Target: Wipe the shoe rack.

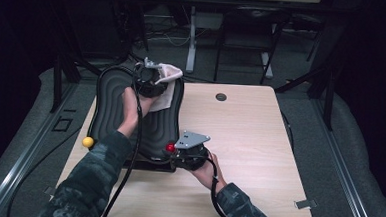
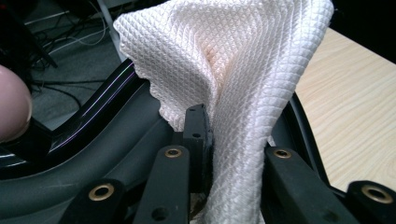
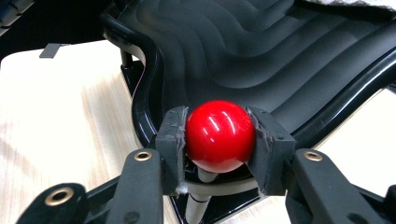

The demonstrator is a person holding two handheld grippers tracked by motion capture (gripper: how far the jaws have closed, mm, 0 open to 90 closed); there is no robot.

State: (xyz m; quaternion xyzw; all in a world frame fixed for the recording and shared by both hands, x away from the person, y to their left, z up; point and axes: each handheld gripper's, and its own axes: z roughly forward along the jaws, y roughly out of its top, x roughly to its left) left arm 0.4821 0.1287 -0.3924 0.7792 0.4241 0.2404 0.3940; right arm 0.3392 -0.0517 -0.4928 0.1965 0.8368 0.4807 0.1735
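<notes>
Left hand-held gripper [image 2: 205,140] pinching cloth [image 2: 233,60], over tray [image 2: 93,135]

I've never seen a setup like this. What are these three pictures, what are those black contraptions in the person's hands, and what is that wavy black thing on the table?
No robot here: a person holds a hand-operated claw in each hand. The high view looks down on the wooden table; the other two pictures come from cameras riding on each claw. On the table sits a black tray with a rippled surface and ball knobs, one yellow, at its near corners. The left claw is shut on a white cloth, which rests on the tray's far end. The right claw is shut on the red ball, a knob on a short stem at the tray's near corner.
</notes>
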